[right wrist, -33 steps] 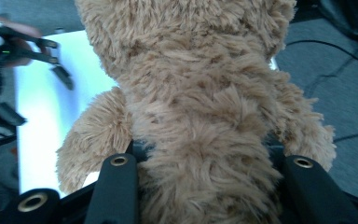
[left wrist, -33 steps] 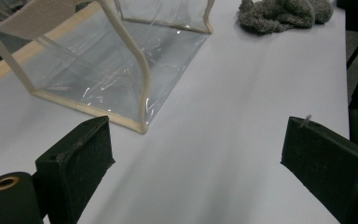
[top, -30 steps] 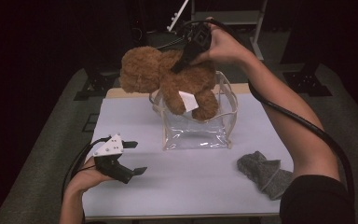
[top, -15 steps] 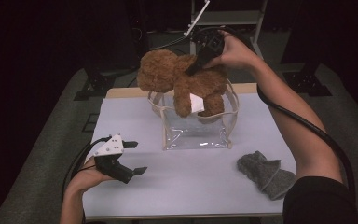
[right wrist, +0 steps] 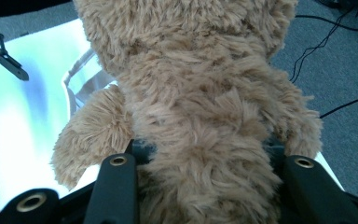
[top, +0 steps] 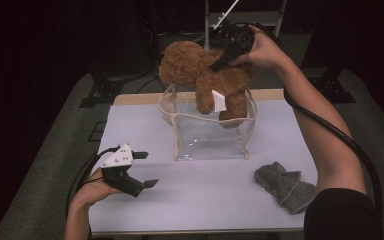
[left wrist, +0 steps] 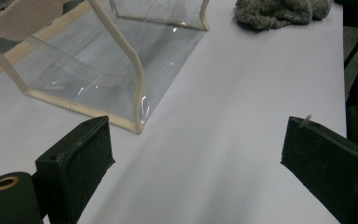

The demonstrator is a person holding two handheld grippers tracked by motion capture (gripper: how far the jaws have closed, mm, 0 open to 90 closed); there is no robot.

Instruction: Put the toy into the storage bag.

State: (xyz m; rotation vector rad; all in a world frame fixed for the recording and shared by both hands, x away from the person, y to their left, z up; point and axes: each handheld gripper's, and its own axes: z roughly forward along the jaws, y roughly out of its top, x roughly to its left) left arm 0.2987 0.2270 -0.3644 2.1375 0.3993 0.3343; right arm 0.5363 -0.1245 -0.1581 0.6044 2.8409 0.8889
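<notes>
Brown teddy bear (top: 207, 77), clenched in the right claw (right wrist: 205, 182), hangs over the clear bag (top: 207, 137); left claw (left wrist: 196, 163) gapes.

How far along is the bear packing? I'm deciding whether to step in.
Done: the right tool has the teddy bear clamped and lifted over the clear bag. In hand: its legs hang at the bag's open top. Left: lowering and releasing it. The left tool rests open on the table.
</notes>
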